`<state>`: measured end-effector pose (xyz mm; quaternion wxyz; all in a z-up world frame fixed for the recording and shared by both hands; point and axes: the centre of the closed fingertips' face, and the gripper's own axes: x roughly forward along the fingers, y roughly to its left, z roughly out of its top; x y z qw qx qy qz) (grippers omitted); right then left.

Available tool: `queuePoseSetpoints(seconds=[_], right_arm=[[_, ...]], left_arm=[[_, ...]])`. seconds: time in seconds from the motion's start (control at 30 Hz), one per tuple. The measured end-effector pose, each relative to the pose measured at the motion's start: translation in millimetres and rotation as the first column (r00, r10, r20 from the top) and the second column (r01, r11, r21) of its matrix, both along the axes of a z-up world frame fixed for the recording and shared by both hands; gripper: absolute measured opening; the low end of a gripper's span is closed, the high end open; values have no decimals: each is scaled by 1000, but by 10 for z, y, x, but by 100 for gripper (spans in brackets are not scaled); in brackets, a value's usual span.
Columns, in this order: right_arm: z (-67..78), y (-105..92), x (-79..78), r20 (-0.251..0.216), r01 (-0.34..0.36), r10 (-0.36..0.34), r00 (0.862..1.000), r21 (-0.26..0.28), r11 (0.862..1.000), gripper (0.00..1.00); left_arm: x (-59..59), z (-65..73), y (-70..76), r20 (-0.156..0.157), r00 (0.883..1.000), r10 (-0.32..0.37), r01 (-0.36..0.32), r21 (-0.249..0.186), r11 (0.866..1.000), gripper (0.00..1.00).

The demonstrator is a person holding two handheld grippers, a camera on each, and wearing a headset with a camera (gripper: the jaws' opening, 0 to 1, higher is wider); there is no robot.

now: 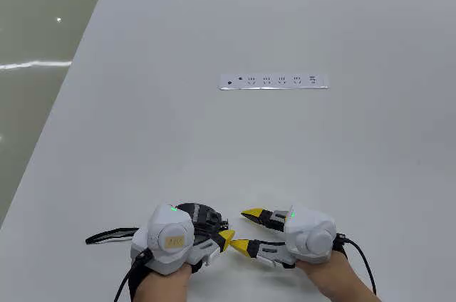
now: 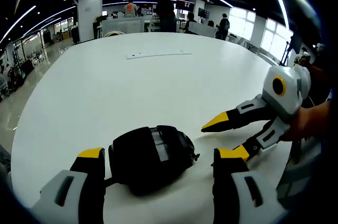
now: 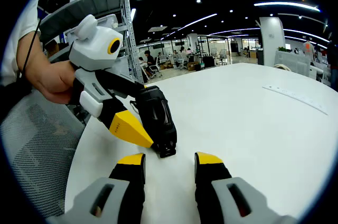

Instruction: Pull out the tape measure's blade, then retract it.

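A black tape measure (image 1: 201,218) lies on the white table (image 1: 235,145) near the front edge, and its dark strap (image 1: 108,234) trails off to the left. My left gripper (image 2: 158,156) straddles the case (image 2: 150,155). It is open, with a gap showing on the right side. My right gripper (image 3: 169,161) is open too. Its jaws stand just short of the case's lower front corner (image 3: 165,149), where the blade's end is too small to make out. In the head view the right gripper (image 1: 246,229) faces the left gripper (image 1: 216,225) tip to tip. One yellow fingertip (image 3: 129,126) of the left gripper lies against the case.
A white power strip (image 1: 274,81) lies flat mid-table, well beyond the grippers. The table's left edge (image 1: 50,117) drops to a glossy floor. A cable (image 1: 363,259) runs from the right gripper. A mesh chair (image 3: 37,150) stands close behind the left hand.
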<state>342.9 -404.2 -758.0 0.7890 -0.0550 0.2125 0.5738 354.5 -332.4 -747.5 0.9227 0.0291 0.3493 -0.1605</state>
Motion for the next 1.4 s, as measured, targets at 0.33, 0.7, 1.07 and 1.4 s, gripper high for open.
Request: queuePoseSetpoints(seconds=[0.33, 0.7, 1.07, 1.4], right_arm=[[124, -86, -41, -4, 72, -72, 997, -4, 997, 41], [242, -142, -102, -10, 134, -134, 991, -11, 991, 46], [396, -281, -162, -6, 189, -189, 982, -5, 982, 50], [497, -415, -247, 10, 210, -210, 978, -9, 978, 52]], left_arm=[[-105, 72, 96, 22, 998, -57, 57, 0, 998, 82], [-216, 186, 256, 47, 994, -104, 104, -14, 994, 82], [-384, 274, 392, 50, 989, -139, 142, -76, 987, 83], [-570, 320, 554, 45, 985, -169, 172, -85, 981, 83]])
